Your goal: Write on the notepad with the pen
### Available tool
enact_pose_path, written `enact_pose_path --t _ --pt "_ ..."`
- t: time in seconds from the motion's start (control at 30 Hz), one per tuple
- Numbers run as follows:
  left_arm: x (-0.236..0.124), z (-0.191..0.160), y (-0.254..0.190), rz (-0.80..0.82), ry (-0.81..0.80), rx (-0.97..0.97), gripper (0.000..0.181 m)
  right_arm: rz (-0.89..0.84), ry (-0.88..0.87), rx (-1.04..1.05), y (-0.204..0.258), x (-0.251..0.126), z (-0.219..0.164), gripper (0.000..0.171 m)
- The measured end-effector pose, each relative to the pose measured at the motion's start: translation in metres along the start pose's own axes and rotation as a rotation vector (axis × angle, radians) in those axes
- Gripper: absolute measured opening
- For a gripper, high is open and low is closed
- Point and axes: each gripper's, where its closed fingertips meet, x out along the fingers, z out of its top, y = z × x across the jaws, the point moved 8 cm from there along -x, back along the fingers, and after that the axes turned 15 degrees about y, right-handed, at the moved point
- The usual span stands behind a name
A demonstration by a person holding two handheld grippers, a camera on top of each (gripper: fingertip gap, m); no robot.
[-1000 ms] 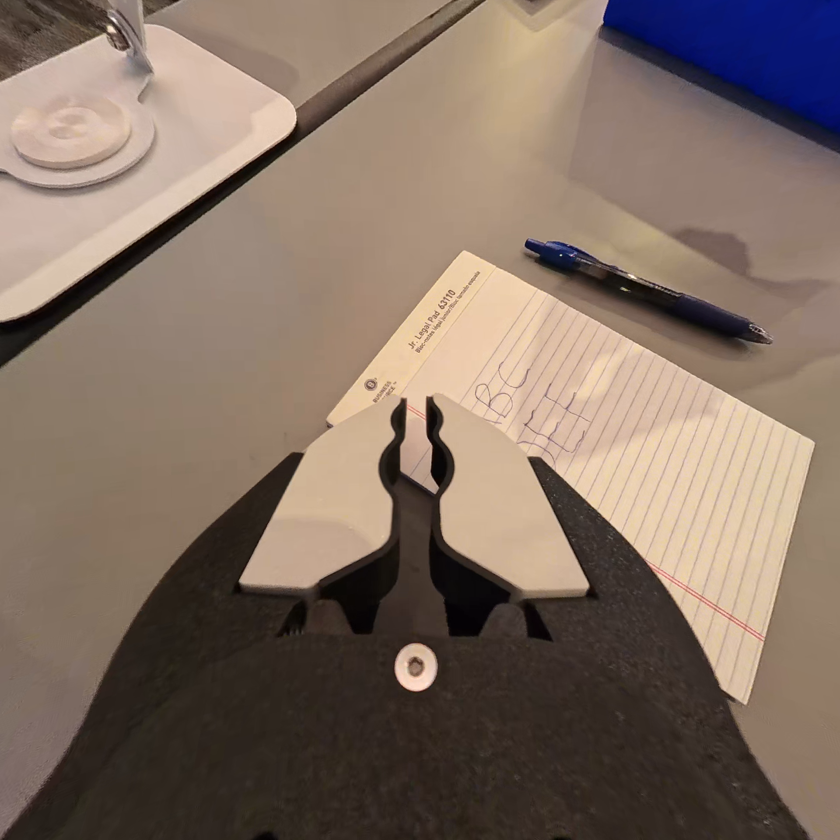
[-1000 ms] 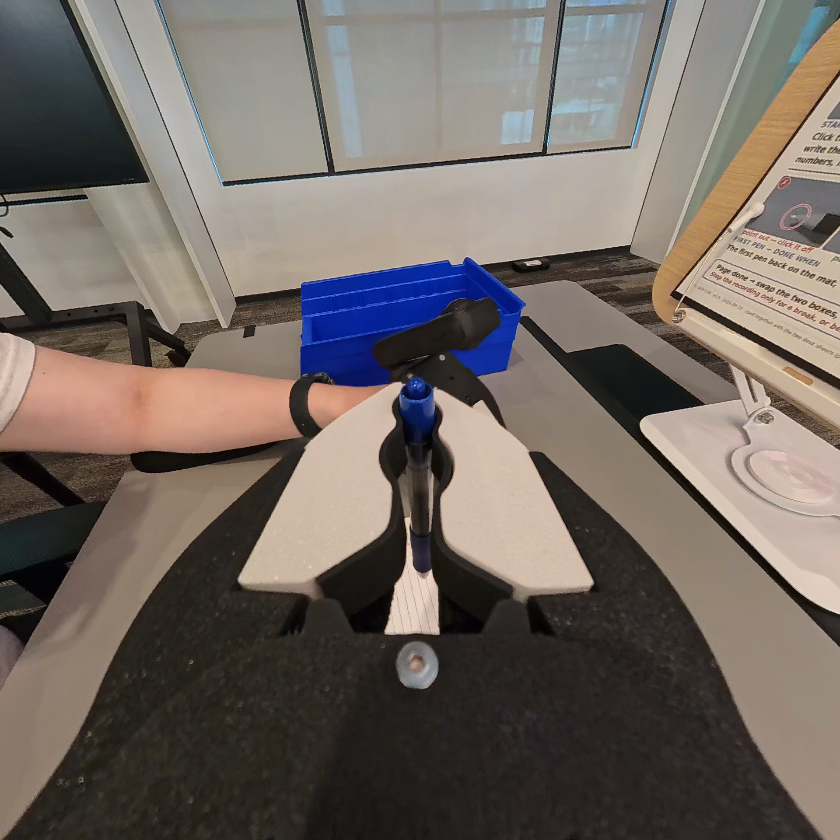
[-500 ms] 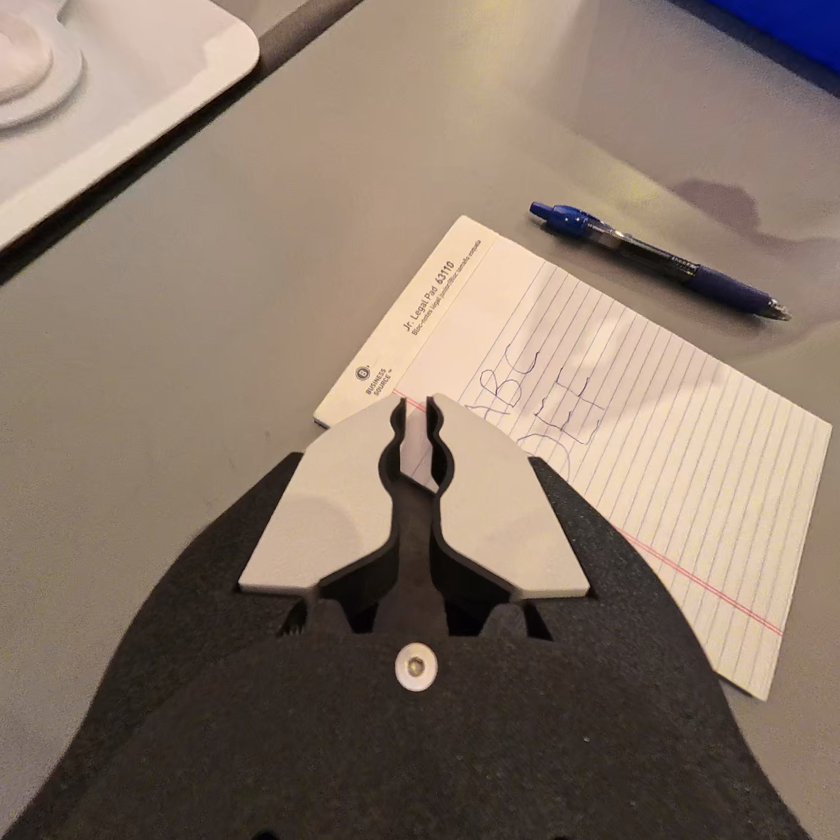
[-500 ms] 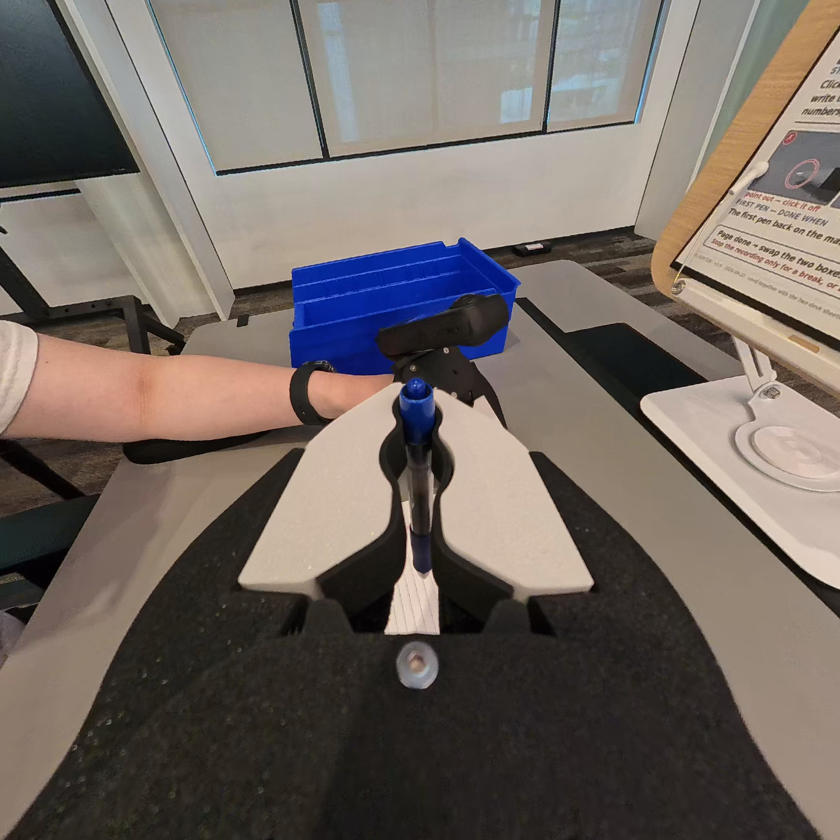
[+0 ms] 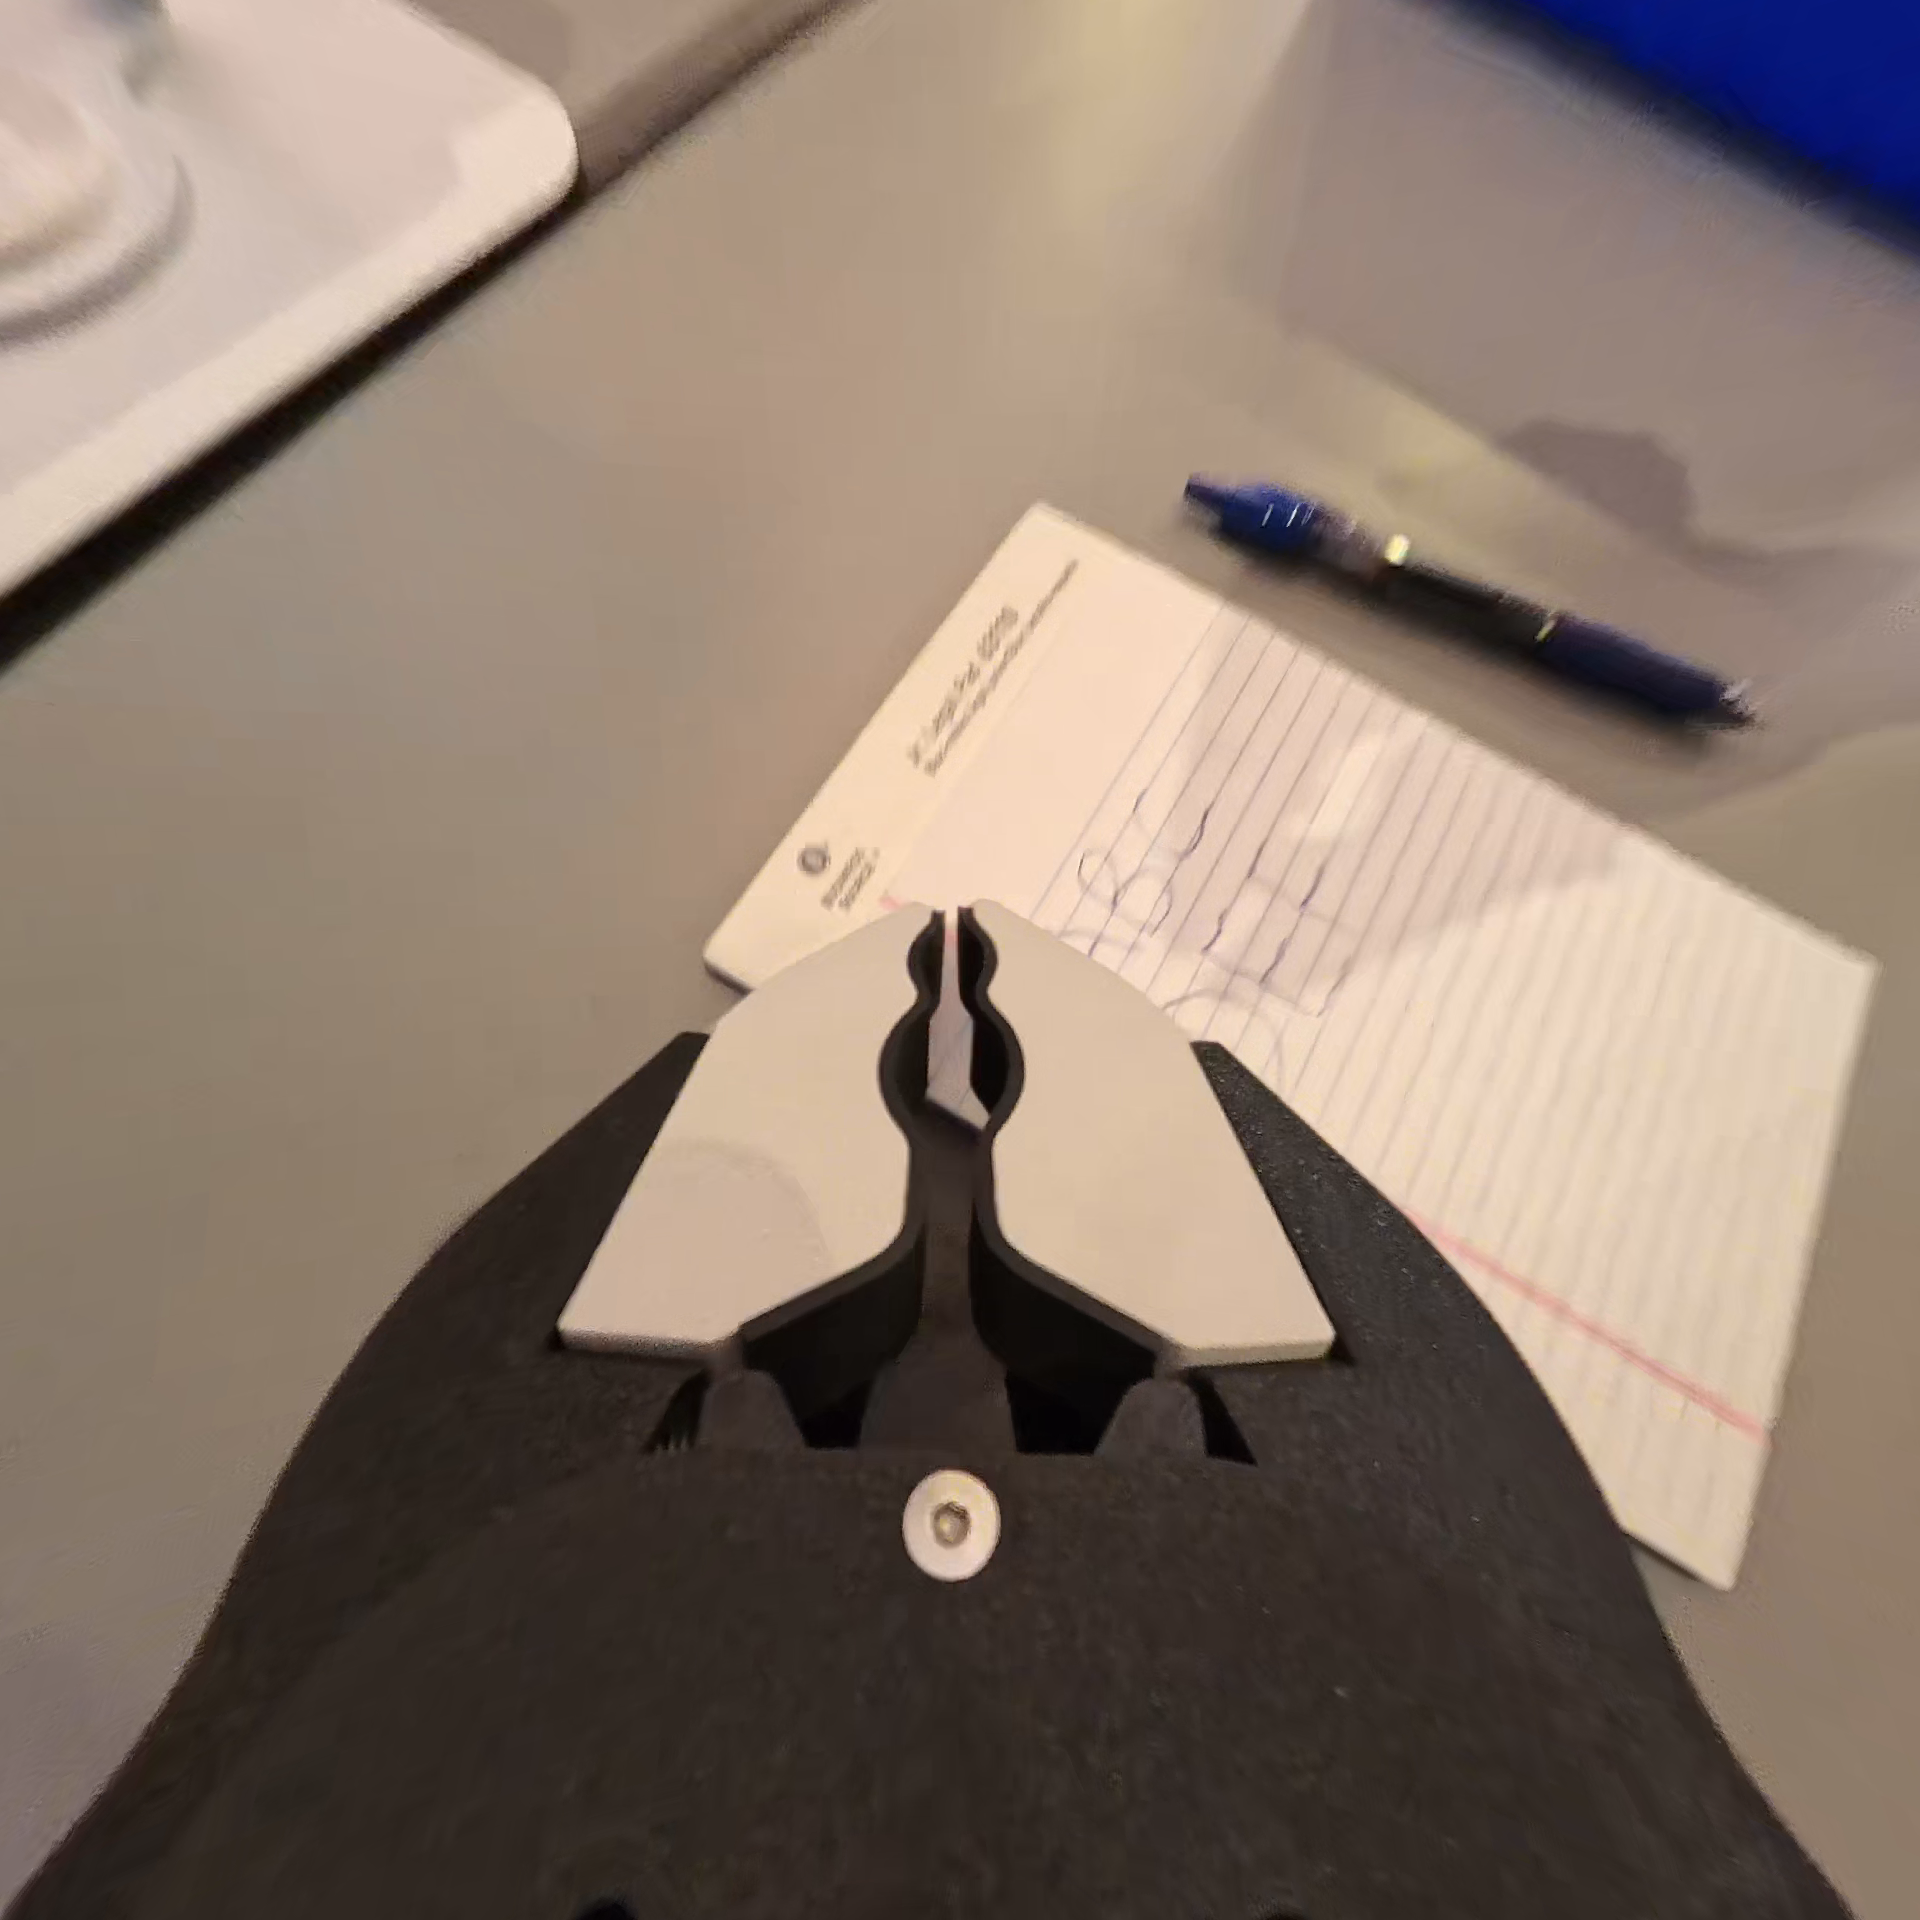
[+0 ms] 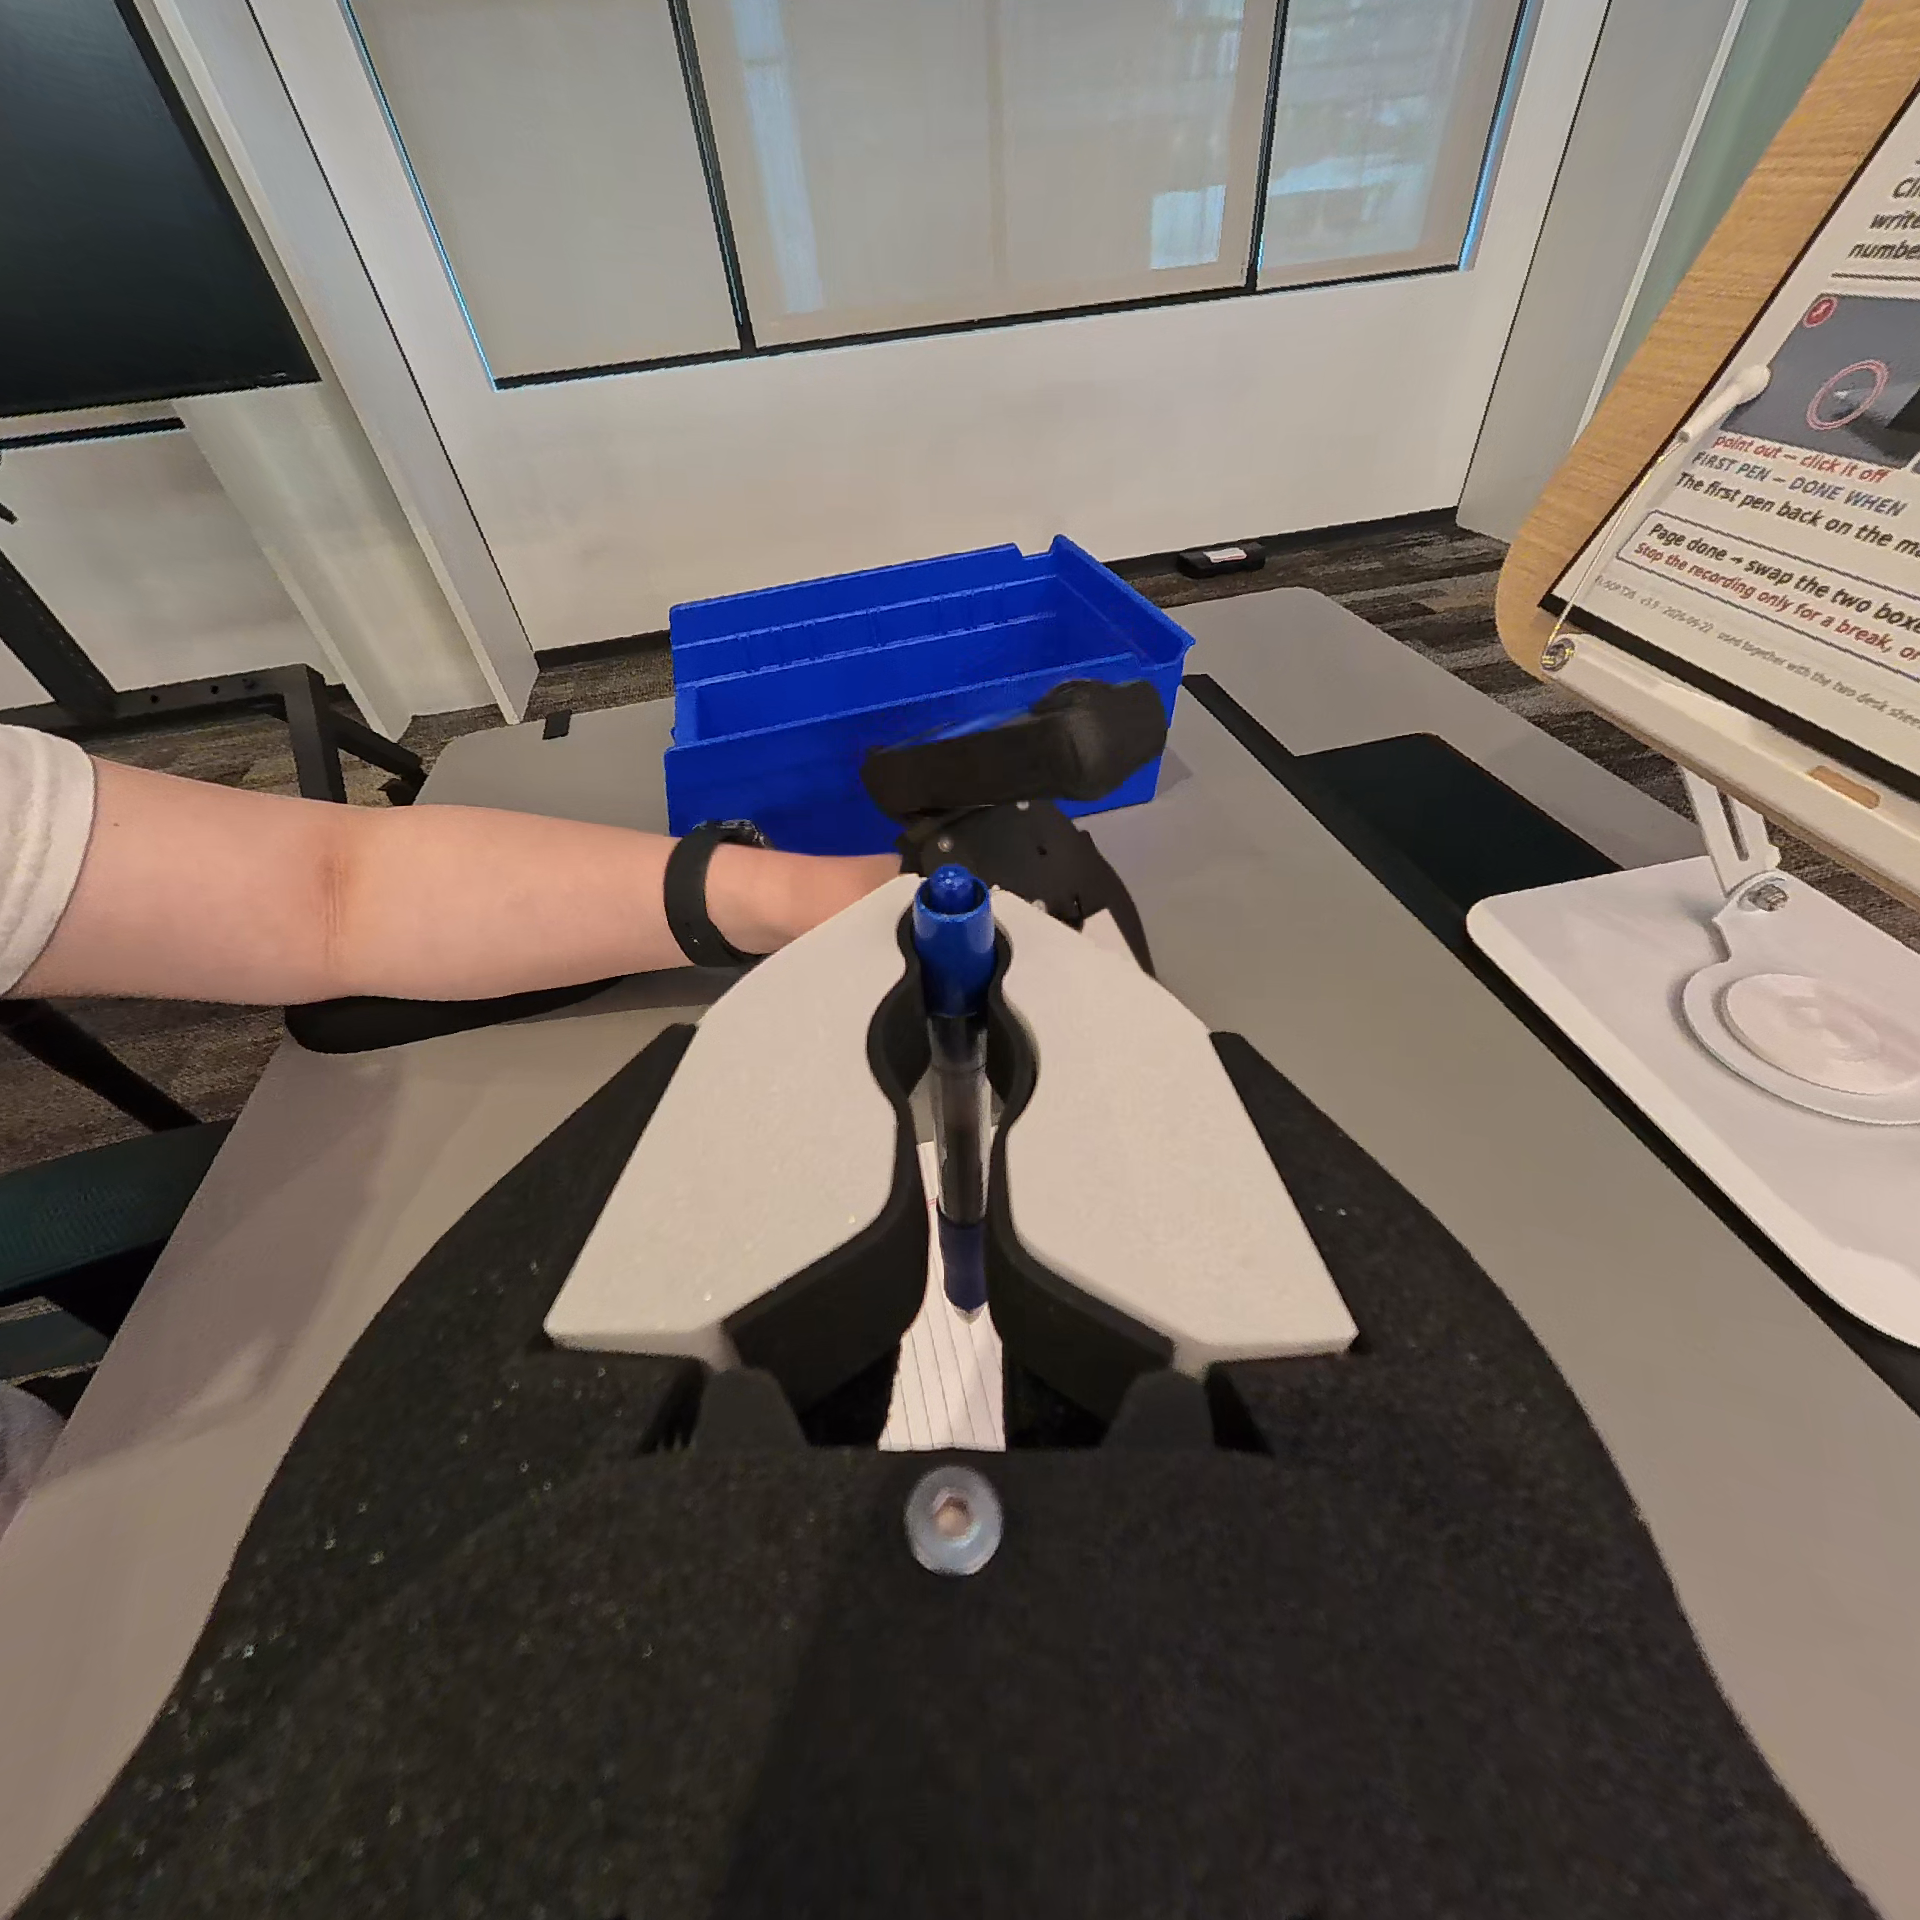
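Currently, the right gripper grasps a blue pen upright, tip pointing down at the lined notepad showing through the gap beneath. The left gripper is clenched with nothing between its fingers, tips over the notepad's near corner. Some blue marks already sit near the notepad's top; most lines remain blank, so writing appears partly done. 1 spare pen lies just beyond the notepad.

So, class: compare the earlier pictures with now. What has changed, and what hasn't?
The left tool closed from a narrow gap to almost shut above the notepad corner. The right tool still grips its pen; the spare pen hasn't moved.
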Motion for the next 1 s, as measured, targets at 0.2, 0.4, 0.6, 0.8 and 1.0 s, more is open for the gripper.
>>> enact_pose_path --t 0.2,0.4,0.6,0.8,1.0 --pt "0.002 -0.002 -0.001 0.017 0.014 0.004 0.000 0.003 0.006 0.000 0.001 0.004 -0.001 0.005" --pt "0.001 -0.002 -0.001 0.009 0.021 -0.015 0.000 0.015 -0.047 0.010 0.005 0.015 -0.003 0.005" --pt "0.001 -0.002 -0.002 0.008 0.022 -0.022 0.000 0.038 -0.047 0.007 0.015 0.048 -0.018 0.005" --pt "0.001 -0.002 -0.002 0.010 0.021 -0.022 0.000 0.048 -0.019 0.011 0.016 0.061 -0.025 0.005" --pt "0.002 -0.002 -0.002 0.013 0.020 -0.024 0.000 0.058 -0.013 0.018 0.014 0.063 -0.029 0.005"
